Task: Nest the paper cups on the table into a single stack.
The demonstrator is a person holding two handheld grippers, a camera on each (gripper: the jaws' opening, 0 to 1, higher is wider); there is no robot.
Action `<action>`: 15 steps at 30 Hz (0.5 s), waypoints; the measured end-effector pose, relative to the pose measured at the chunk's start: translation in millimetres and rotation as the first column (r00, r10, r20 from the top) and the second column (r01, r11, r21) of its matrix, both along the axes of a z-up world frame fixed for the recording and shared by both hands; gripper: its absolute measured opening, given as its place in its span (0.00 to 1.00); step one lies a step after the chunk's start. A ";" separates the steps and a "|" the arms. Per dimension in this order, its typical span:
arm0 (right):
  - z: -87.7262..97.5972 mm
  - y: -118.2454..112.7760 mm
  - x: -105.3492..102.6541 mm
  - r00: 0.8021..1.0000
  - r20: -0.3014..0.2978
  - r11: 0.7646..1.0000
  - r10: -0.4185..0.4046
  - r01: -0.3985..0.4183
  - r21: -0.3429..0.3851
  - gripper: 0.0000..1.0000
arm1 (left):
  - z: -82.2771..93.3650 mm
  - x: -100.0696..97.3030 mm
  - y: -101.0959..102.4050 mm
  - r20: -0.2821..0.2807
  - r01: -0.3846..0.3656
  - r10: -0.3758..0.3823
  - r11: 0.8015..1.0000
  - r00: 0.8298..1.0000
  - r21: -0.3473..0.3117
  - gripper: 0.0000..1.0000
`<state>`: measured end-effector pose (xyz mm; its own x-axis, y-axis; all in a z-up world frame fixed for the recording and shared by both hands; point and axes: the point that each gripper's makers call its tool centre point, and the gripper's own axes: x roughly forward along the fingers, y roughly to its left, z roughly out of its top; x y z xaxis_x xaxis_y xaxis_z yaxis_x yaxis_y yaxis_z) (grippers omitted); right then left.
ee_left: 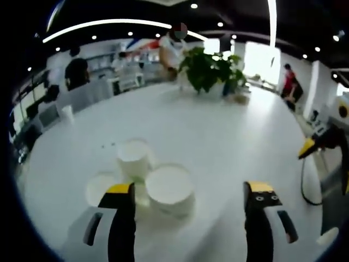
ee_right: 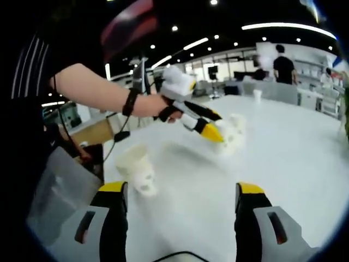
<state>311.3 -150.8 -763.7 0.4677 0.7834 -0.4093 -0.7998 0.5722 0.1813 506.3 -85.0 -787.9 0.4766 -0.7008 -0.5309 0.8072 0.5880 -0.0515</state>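
I have the left gripper (ee_left: 190,196) low over the wide white tabletop (ee_left: 218,142), jaws spread, nothing between them. Three white paper cups (ee_left: 147,177) sit clustered at about 10 o'clock from the left jaw tip: one upright behind, a broader one mouth-up nearest me, a third partly hidden at 9 o'clock. A leafy green potted plant (ee_left: 210,68) stands at 12 o'clock, far across the table.

In the right gripper view, the right gripper (ee_right: 182,191) is also spread and empty. A blurred white paper cup (ee_right: 136,169) lies at 11 o'clock from its left jaw. The other gripper's yellow tips reach toward blurred white cups (ee_right: 232,131) at 12 o'clock.
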 end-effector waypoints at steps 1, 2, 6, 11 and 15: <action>-0.1 0.6 0.2 1.000 -0.004 1.000 0.000 0.000 0.005 0.79 | -1.4 1.2 1.1 -0.004 -0.004 0.004 1.000 1.000 0.004 0.79; -1.0 0.4 0.9 1.000 -0.004 1.000 -0.002 0.002 0.007 0.78 | -1.6 2.1 1.5 -0.005 -0.004 0.004 1.000 1.000 -0.002 0.78; -3.3 -0.3 3.1 1.000 -0.010 1.000 -0.005 0.005 0.006 0.78 | -4.3 3.0 0.8 0.002 0.009 -0.009 1.000 1.000 0.007 0.73; -7.4 -1.1 5.4 1.000 -0.027 1.000 -0.012 0.012 0.013 0.78 | -5.5 4.8 -1.9 0.001 0.014 -0.014 1.000 1.000 0.003 0.68; -9.1 -2.3 7.1 0.999 -0.030 1.000 -0.013 0.013 0.016 0.78 | -6.6 2.3 -3.5 -0.008 0.031 -0.031 1.000 0.999 0.005 0.55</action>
